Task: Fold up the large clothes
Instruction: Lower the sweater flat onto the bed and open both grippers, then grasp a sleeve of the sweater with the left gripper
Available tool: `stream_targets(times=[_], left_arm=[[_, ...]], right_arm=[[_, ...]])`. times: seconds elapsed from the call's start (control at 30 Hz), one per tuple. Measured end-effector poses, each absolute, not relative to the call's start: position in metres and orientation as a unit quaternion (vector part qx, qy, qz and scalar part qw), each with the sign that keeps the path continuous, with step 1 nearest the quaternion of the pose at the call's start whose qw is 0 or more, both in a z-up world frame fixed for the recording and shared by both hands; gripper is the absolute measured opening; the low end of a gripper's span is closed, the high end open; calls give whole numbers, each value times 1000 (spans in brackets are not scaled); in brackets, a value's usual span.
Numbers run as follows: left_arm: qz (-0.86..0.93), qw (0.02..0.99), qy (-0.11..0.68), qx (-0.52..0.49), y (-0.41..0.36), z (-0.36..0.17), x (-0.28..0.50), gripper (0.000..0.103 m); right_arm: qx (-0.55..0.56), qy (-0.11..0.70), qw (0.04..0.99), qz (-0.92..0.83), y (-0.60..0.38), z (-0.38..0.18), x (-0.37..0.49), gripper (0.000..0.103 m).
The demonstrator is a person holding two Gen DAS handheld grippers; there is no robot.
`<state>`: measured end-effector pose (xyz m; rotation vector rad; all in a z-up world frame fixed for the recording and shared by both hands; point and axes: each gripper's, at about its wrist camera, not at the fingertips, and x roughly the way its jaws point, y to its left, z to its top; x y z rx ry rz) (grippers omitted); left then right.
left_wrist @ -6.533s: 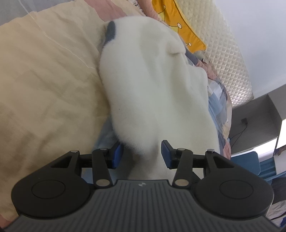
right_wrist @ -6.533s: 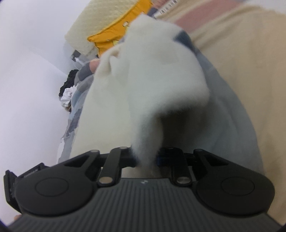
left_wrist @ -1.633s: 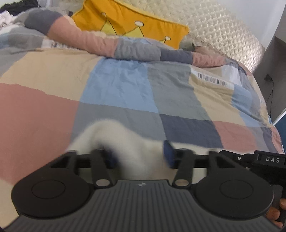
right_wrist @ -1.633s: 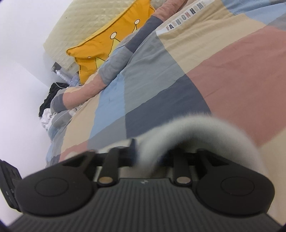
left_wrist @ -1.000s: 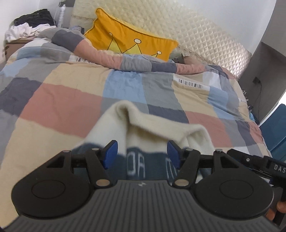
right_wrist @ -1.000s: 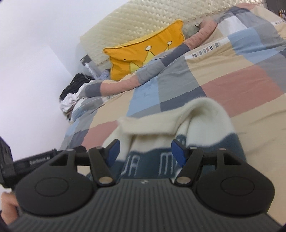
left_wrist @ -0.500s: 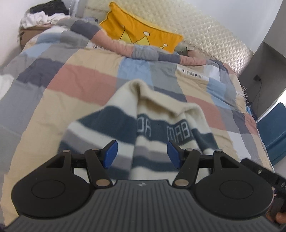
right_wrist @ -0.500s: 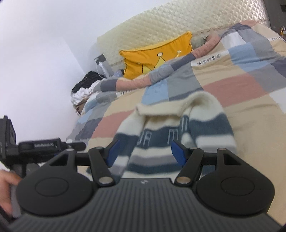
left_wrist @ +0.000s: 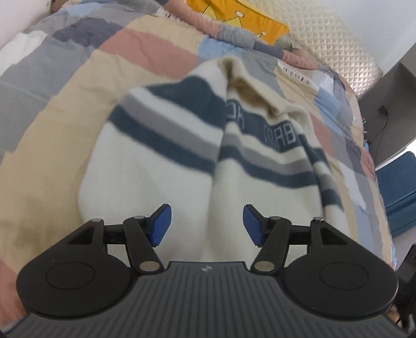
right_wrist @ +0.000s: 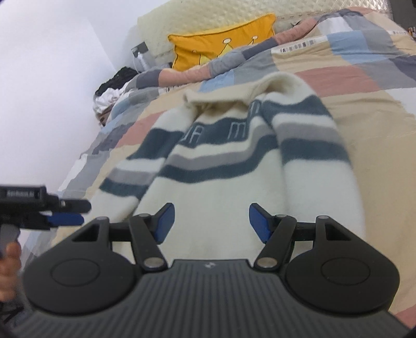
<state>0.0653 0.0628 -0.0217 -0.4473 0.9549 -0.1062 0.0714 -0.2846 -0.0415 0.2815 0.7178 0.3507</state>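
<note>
Fingers (left_wrist: 161, 223) of the left gripper (left_wrist: 206, 225) stood apart at lower centre of the left wrist view, blue pads facing each other with nothing clamped between them. Fingers (right_wrist: 165, 221) of the right gripper (right_wrist: 210, 222) stood likewise apart at lower centre of the right wrist view, and no cloth was pinched between them either.

Ahead of both grippers a cream sweater (left_wrist: 182, 145) with dark blue and grey stripes lay on the bed (left_wrist: 52, 135), filling the middle of each frame. Its neck end pointed toward the top of the frame, and its plain cream lower part ran down behind the gripper fingers. A crease ran lengthwise down the middle of the sweater in the left wrist view. Pale lettering sat in the dark band below the collar; it was too blurred to read.

Patchwork bedding of tan, pink, blue and grey blocks covered the bed. A yellow pillow (right_wrist: 223, 36) with crown figures rested at top centre of the right wrist view, against a quilted headboard (right_wrist: 208, 13). A heap of dark and white clothes (right_wrist: 111, 88) lay at upper left of that view.

At the left edge of the right wrist view, the left gripper appeared from the side, with a hand (right_wrist: 9, 270) below it.
</note>
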Motion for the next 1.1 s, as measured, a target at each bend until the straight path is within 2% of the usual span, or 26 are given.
stream_targets(times=[0.37,0.73,0.83,1.0,1.1], left_arm=[[-9,893,435,-112,35,-31,47,67],[53,873,480,-75,30,-49,70,66],[67,871,481,-71,33,-51,74,57],[83,866,477,-120,54,-46,77,28],[86,861,473,-163,76,-37,80,15]], right_arm=[[122,372,907,158,-273,-62,72,67],[133,374,903,164,-276,-62,75,67],[131,376,902,167,-275,-62,75,66],[113,382,901,172,-269,-66,74,66],[113,383,901,171,-270,-67,74,65]])
